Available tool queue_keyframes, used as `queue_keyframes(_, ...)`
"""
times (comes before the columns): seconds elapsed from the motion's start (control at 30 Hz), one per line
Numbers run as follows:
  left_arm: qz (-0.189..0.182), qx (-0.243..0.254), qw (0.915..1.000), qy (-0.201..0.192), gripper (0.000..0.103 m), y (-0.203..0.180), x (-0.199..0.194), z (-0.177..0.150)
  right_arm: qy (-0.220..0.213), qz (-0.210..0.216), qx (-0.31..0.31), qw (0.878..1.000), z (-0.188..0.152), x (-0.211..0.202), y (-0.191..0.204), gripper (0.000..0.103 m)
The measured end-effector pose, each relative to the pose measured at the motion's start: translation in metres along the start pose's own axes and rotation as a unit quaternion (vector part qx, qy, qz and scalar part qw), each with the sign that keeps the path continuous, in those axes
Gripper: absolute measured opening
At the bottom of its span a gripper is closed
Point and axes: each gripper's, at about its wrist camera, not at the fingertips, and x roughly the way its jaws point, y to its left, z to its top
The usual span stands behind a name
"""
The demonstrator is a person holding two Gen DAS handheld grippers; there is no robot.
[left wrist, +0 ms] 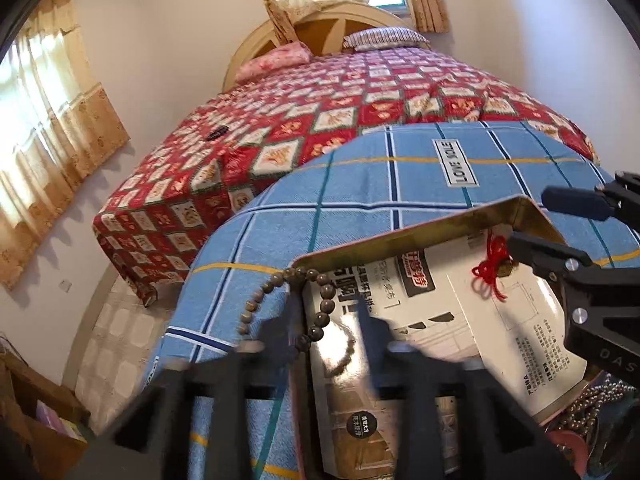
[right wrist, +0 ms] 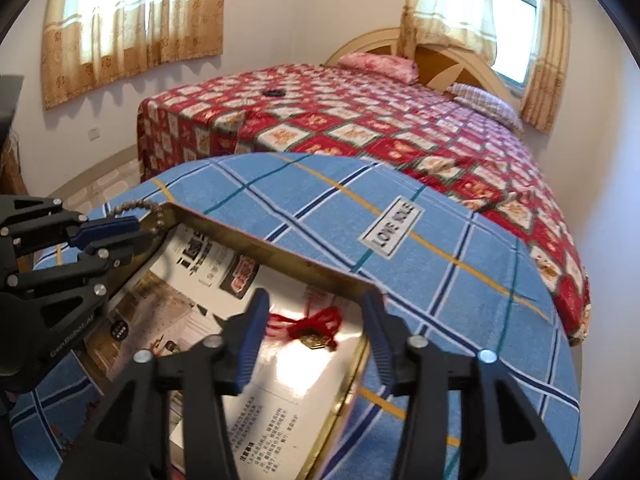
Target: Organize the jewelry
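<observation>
1. Blue plaid cloth (left wrist: pixel 360 184) over a table, bearing a white label that reads "LOVE SOLE" (left wrist: pixel 456 162).
2. On the cloth, a shallow brass-coloured tin (right wrist: pixel 280 249), lined with printed white paper (left wrist: pixel 460 292).
3. Dark wooden bead bracelet (left wrist: pixel 316 304) draped over the tin's far left corner, part inside the tin, part hanging outside onto the cloth.
4. Left gripper (left wrist: pixel 324 320) right at that corner, blurred; fingers parted, one on each side of the tin wall, the bead strand lying between them. No pad seen pressing the beads; grip released.
5. Red knotted cord with a small brass charm (right wrist: pixel 316 330) lying on the paper inside the tin, near its right wall.
6. Right gripper (right wrist: pixel 316 320) over the cord; blue-padded fingers (right wrist: pixel 252 340) roughly half open, standing clear on either side of the cord, holding nothing.
7. At the lower right of the left wrist view, a heap of silver-coloured beads (left wrist: pixel 592 404), partly hidden and hard to make out.
8. Behind the table, a bed with a red patterned quilt (right wrist: pixel 360 128), two pillows, a curved headboard.
9. Tan curtains (right wrist: pixel 132 20) over bright windows.
</observation>
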Motion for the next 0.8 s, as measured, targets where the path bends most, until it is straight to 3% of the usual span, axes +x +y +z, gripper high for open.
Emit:
queue_keyframes(0.03, 0.003, -0.001, 1.0000, -0.009, 0.071, 0.001, -0.004, 0.000, 0.000, 0.000, 0.002, 1.000, -0.001, -0.002, -0.001, 0.052)
queue_keyframes(0.07, 0.004, -0.001, 0.9998, -0.019, 0.072, 0.001, -0.007, 0.000, 0.000, -0.003, 0.003, 1.000, -0.001, -0.002, -0.002, 0.053)
queue_keyframes(0.13, -0.009, -0.002, 0.9996, -0.027, 0.072, 0.002, -0.014, 0.000, 0.000, -0.004, 0.005, 1.000, -0.003, -0.003, -0.004, 0.056)
queue_keyframes(0.47, 0.016, -0.035, 0.9988, -0.029, 0.073, 0.028, -0.027, -0.003, -0.008, -0.005, 0.016, 1.000, -0.010, -0.016, -0.012, 0.066)
queue_keyframes(0.8, 0.032, -0.071, 0.9969, -0.011, 0.073, 0.051, -0.044, -0.040, -0.005, -0.012, 0.014, 1.000, -0.024, -0.035, -0.017, 0.071)
